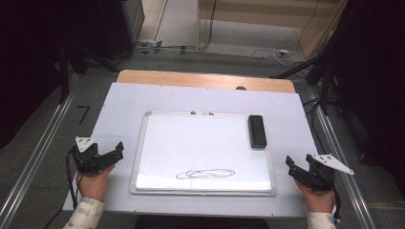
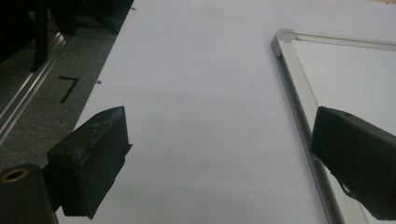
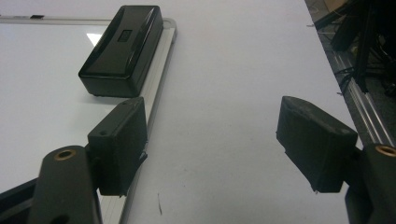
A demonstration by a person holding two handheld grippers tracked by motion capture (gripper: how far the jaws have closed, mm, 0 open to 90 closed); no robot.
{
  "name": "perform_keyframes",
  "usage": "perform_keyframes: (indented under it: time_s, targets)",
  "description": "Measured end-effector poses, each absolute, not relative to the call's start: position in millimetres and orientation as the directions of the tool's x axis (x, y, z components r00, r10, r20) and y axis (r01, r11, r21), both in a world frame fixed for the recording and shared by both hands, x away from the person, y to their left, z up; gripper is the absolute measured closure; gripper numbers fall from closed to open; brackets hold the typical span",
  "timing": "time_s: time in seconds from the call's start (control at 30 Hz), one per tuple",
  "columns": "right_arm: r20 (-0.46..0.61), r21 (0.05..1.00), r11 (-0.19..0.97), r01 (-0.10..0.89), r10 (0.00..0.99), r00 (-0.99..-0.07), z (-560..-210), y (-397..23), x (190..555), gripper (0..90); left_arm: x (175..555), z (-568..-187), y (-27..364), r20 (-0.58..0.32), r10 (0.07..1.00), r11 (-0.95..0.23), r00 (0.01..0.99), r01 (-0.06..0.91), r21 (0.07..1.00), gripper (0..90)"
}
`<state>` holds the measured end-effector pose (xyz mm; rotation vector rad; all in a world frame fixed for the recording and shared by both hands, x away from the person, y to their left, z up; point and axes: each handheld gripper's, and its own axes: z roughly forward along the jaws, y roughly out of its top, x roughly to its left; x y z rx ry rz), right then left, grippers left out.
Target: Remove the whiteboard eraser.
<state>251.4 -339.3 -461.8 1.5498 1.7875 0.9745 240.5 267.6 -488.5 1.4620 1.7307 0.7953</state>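
Observation:
A whiteboard (image 1: 200, 143) with a silver frame lies flat in the middle of the white table cover (image 1: 124, 109). Near its front edge is a black scribble (image 1: 205, 173). A black eraser (image 1: 257, 130) rests on the board's far right corner. My left gripper (image 1: 118, 150) hovers just left of the board, open and holding nothing. In the left gripper view, the left gripper (image 2: 219, 126) straddles bare cover beside the board's frame (image 2: 299, 93). My right gripper (image 1: 291, 167) sits off the board's front right corner. The right gripper (image 3: 212, 109) is open and holds nothing, with the eraser (image 3: 122, 46) ahead to its left.
A wooden table edge (image 1: 205, 78) shows beyond the white cover. Metal rails (image 1: 38, 157) (image 1: 339, 152) run along both sides. A taped "7" (image 1: 84, 113) marks the floor at left. Cables (image 1: 277, 51) lie on the floor behind the table, with dark stands at both sides.

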Motion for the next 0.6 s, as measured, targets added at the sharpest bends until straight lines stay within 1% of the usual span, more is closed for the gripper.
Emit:
perform_keyframes:
  time_s: [0.13, 0.6]
  targets:
    - [0.034, 0.814, 0.071, 0.577, 0.985, -0.169, -463, -337, 254, 23.6, 242, -490, 266, -0.13, 0.987, 0.159, -0.091, 0.542, 0.825, 5.2]
    - [0.028, 0.819, 0.085, 0.567, 0.982, -0.188, -459, -325, 267, 23.6, 241, -489, 266, -0.12, 0.989, 0.145, -0.081, 0.546, 0.825, 5.2]
